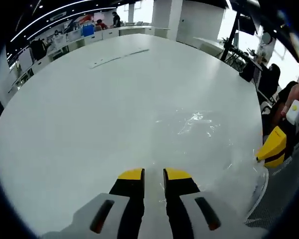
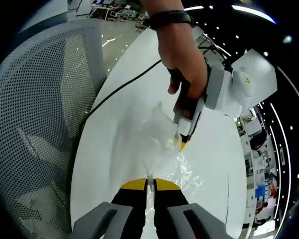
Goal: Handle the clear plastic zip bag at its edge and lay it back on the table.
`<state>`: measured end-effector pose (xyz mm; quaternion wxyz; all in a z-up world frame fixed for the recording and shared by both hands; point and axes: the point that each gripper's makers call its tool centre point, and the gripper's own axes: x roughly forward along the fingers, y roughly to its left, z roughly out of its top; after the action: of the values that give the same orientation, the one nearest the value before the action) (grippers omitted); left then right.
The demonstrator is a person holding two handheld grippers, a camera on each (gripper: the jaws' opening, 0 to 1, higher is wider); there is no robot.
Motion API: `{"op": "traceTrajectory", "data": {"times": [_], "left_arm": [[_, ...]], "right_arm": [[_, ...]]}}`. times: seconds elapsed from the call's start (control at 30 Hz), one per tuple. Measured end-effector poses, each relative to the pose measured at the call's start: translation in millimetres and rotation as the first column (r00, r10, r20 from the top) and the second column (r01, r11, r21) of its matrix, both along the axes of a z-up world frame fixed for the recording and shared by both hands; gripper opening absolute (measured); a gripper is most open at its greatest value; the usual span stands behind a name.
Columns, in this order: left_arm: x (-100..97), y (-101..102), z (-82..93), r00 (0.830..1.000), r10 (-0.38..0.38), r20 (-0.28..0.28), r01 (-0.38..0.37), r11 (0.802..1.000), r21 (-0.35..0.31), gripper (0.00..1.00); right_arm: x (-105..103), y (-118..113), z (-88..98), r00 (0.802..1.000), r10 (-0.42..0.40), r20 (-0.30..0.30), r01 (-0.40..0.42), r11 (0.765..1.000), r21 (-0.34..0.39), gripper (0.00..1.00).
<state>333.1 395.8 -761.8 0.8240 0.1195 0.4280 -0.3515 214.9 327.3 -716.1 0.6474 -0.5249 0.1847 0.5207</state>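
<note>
Left gripper view: left gripper low over the white counter, its yellow-tipped jaws parted by a narrow gap; edge of the clear plastic zip bag appears to run between them, though whether the tips actually pinch the film cannot be told. The bag lies crumpled and glossy on the counter ahead and toward the right, reaching to the counter's right edge, where the yellow tip of the right gripper comes in. A thin pale strip lies far off on the counter (nature unclear). Right gripper view: right gripper with jaws drawn together on a thin fold of the zip bag, the film rising between the yellow tips and spreading out ahead over the counter. Beyond it, a hand holds the left gripper, whose tip is down at the bag's far side. A black cable trails across the counter from that hand's direction. A grey mesh chair back stands just beside the counter edge.
</note>
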Motion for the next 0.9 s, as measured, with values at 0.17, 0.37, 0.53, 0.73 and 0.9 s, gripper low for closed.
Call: {"op": "traceTrajectory", "data": {"times": [0.17,0.37,0.53,0.73,0.9], "left_arm": [[2.0,-2.9,-3.7,1.000,-0.004,-0.008,0.004,1.000,-0.002,0.11],[-4.2,-6.0,-5.2,1.000,-0.004,-0.029,0.004,1.000,-0.018,0.06],[-4.1,-1.6,-8.3,0.999,0.014,-0.048,-0.015,1.000,-0.026,0.03],[-8.2,-0.2,-7.9,0.996,0.055,-0.073,-0.058,0.998,-0.038,0.00],[-5.8,-0.6,-1.7,0.996,0.071,-0.052,-0.074,0.996,-0.046,0.00]], "right_arm": [[1.0,-1.8,-0.6,1.000,-0.005,-0.004,0.005,1.000,0.005,0.00],[2.4,-2.3,-1.8,1.000,-0.011,-0.005,0.011,1.000,0.011,0.00],[0.2,-0.5,-3.9,1.000,0.000,-0.009,0.000,1.000,0.003,0.00],[-1.3,0.7,-4.2,1.000,0.007,-0.002,-0.007,1.000,0.000,0.00],[-2.0,0.2,-4.1,1.000,0.008,-0.005,-0.008,1.000,-0.003,0.00]]}}
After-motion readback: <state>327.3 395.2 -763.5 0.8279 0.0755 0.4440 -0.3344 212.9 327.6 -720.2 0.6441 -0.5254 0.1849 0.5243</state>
